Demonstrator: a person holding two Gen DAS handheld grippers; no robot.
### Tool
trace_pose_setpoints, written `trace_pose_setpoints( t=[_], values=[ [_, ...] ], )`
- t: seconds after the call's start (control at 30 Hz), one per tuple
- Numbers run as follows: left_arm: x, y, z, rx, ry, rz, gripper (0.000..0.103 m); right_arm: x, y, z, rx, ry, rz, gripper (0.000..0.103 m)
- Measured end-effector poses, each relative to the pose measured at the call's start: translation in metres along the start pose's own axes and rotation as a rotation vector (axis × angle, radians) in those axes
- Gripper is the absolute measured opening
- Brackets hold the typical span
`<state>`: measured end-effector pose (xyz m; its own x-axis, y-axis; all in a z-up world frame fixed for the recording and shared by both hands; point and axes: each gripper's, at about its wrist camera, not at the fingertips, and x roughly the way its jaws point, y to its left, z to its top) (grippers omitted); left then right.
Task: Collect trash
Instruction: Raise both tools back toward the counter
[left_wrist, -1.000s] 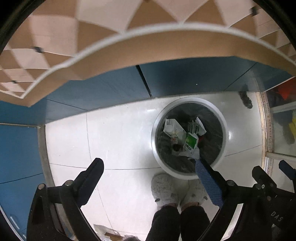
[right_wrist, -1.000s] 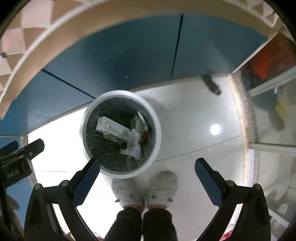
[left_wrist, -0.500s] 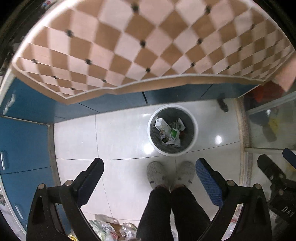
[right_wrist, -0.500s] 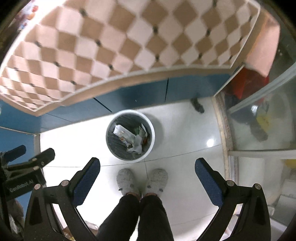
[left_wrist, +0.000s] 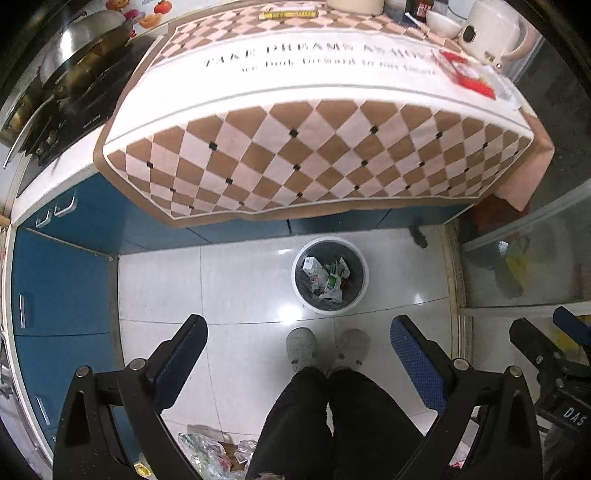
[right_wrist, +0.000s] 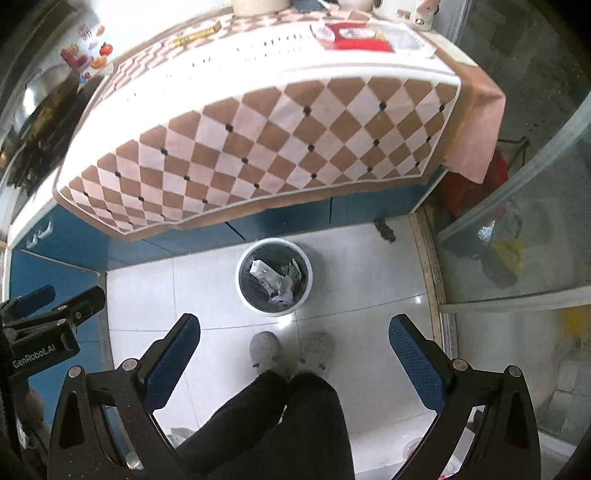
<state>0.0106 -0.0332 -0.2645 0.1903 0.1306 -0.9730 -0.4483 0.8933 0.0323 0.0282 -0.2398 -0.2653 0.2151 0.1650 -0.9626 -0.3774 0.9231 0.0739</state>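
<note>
Left wrist view: your left gripper gapes wide, empty, high above the trash bin; reaching for the red packet risks bumping the kettle.

Right wrist view: your right gripper likewise spread, empty; countertop items blur in glare.

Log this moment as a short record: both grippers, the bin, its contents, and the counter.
left gripper: open, holding nothing, high above the floor
right gripper: open, holding nothing
trash bin: round, white rim, dark liner, on the floor before the blue cabinets
bin contents: cartons and wrappers
counter: checkered cloth hangs over its front edge
on counter: red packet
</note>
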Motion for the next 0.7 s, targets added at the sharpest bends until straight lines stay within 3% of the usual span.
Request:
trace_pose_setpoints(
  t=[0.17, 0.27, 0.37, 0.57, 0.7],
  values=[
    [-0.034, 0.012, 0.024, -0.011, -0.085, -0.051, 0.101, -0.026, 0.009, 0.018, 0.046, -0.029, 0.047, 0.103],
    [-0.05, 0.017, 0.051, 0.001, -0.169, -0.072, 0.103, -0.041, 0.013, 0.041, 0.095, -0.073, 0.072, 0.103],
    [-0.062, 0.02, 0.093, 0.004, -0.254, -0.044, 0.103, -0.057, 0.013, 0.073, 0.157, -0.13, 0.114, 0.103],
    [-0.059, 0.01, 0.178, -0.029, -0.277, 0.013, 0.103, -0.066, -0.008, 0.15, 0.264, -0.206, 0.126, 0.103],
    [-0.037, 0.002, 0.229, -0.08, -0.252, 0.06, 0.103, -0.043, -0.043, 0.21, 0.338, -0.205, 0.083, 0.103]
  ],
)
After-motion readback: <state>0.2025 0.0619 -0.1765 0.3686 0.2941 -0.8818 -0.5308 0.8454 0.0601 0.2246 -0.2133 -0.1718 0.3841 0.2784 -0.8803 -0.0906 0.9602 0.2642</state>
